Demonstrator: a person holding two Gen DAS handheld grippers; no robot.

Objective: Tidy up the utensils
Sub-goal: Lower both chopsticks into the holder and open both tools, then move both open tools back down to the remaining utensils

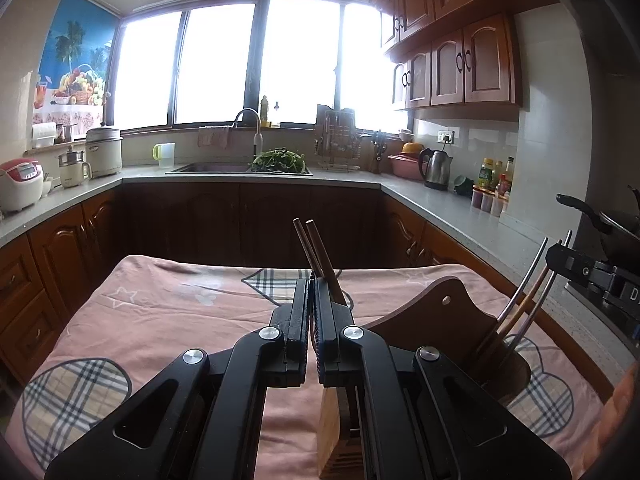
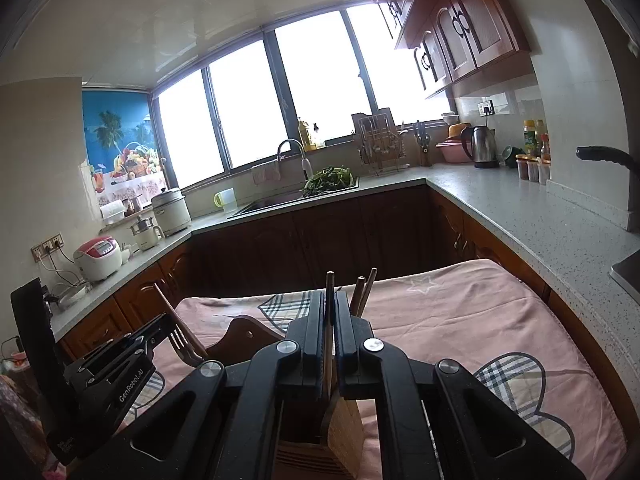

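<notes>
Presently, in the left wrist view, the left gripper [image 1: 311,280] has its jaws closed together, and I cannot tell whether anything is pinched between them. A pair of chopsticks [image 1: 318,248] rises slanted just behind its right-hand finger. A light wooden box [image 1: 330,428] stands directly beneath the tool on the pink cloth [image 1: 180,320]. To the right, a dark wooden holder [image 1: 448,312] carries several long metal handles [image 1: 524,284], which lean outward.

In the right wrist view, the right gripper [image 2: 329,296] is clamped on a single chopstick [image 2: 329,280]. The stick runs near upright between the pads, and its lower end reaches the mouth of a slatted box [image 2: 344,428] below. Two further sticks [image 2: 366,288] stand just beside the right finger. A fork [image 2: 180,340] shows at the dark holder on the left.

Assessment: the step in hand appears to be seating this chopstick in the box. Recommended practice:
- Keep the stick vertical and lower it straight.
- Confirm that the tip is inside the compartment before the pads let go.
- Part the jaws only slightly, so that the neighbouring sticks are not knocked.
- Withdraw upward, not sideways.

Risk noted: the box is light and may tip if pushed.
</notes>
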